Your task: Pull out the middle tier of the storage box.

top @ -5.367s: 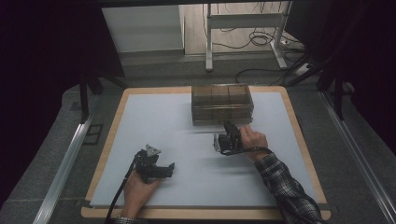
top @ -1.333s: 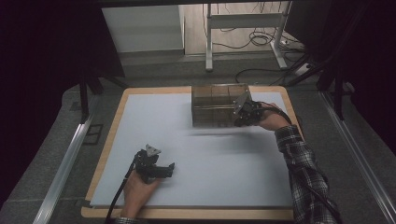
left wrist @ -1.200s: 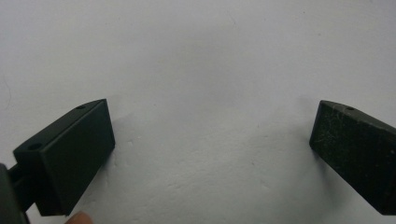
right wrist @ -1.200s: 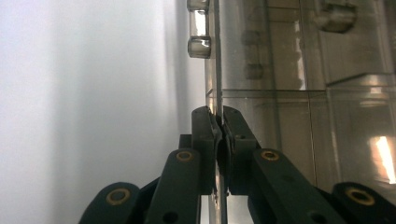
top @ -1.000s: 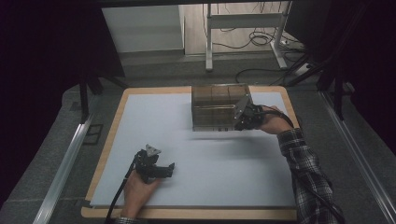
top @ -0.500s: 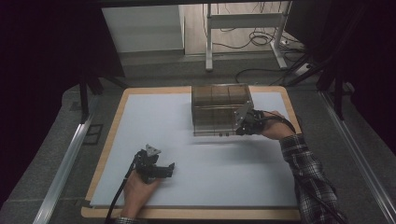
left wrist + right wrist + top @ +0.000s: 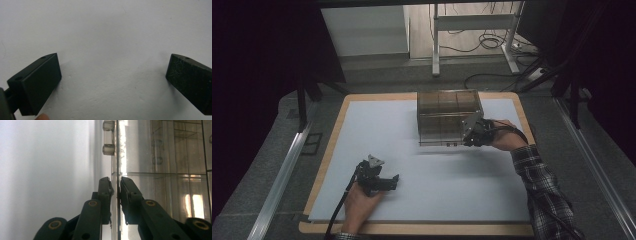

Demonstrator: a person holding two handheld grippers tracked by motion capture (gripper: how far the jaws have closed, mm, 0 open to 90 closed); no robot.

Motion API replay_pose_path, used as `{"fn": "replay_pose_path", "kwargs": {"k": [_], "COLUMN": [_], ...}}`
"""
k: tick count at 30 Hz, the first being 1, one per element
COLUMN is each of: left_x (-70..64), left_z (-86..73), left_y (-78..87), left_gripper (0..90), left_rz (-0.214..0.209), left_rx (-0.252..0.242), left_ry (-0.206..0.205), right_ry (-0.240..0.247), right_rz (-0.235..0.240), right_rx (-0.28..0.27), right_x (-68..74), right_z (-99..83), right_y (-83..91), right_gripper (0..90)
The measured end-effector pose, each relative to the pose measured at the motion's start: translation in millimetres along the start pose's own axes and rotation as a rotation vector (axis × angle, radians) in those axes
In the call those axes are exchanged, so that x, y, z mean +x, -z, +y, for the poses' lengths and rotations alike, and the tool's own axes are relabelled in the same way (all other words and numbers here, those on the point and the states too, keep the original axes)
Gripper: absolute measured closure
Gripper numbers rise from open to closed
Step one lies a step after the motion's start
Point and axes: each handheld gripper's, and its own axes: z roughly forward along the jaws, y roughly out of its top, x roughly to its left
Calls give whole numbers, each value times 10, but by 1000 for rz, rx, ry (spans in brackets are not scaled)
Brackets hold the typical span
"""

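Up high, my right gripper [image 7: 471,134] sits at the near right corner of the clear box [image 7: 447,116], which stands on the far right part of the white mat [image 7: 422,155]. My right hand [image 7: 502,137] is just beside the box, sleeve [image 7: 544,197] trailing back toward me. My left gripper [image 7: 379,179] rests low on the mat near its front left, well apart from the box, with my left hand [image 7: 359,205] behind it and its cable [image 7: 337,215] running off the near edge.

Along the left gripper [image 7: 113,82], the two jaws stand wide apart with bare mat [image 7: 112,37] between them (nothing held).

Along the right gripper [image 7: 116,195], the jaws are closed onto a thin clear panel [image 7: 117,165] of the box [image 7: 175,170], one pad on each face. Farther up that panel's edge is a small clear hinge or latch [image 7: 108,137]; I cannot tell which. Dividers show through the box wall.
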Motion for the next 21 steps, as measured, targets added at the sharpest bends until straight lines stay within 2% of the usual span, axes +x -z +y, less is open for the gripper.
{"fn": "replay_pose_path", "kwargs": {"k": [11,21], "left_x": [0,0], "left_z": [0,0], "left_y": [0,0], "left_gripper": [0,0], "left_rz": [0,0], "left_rx": [0,0], "left_ry": [0,0], "right_ry": [-20,-36], "right_rz": [-33,-45], "right_rx": [-31,-69], "right_x": [73,116], "right_z": [12,7], "right_y": [77,119], "right_gripper": [692,661]}}
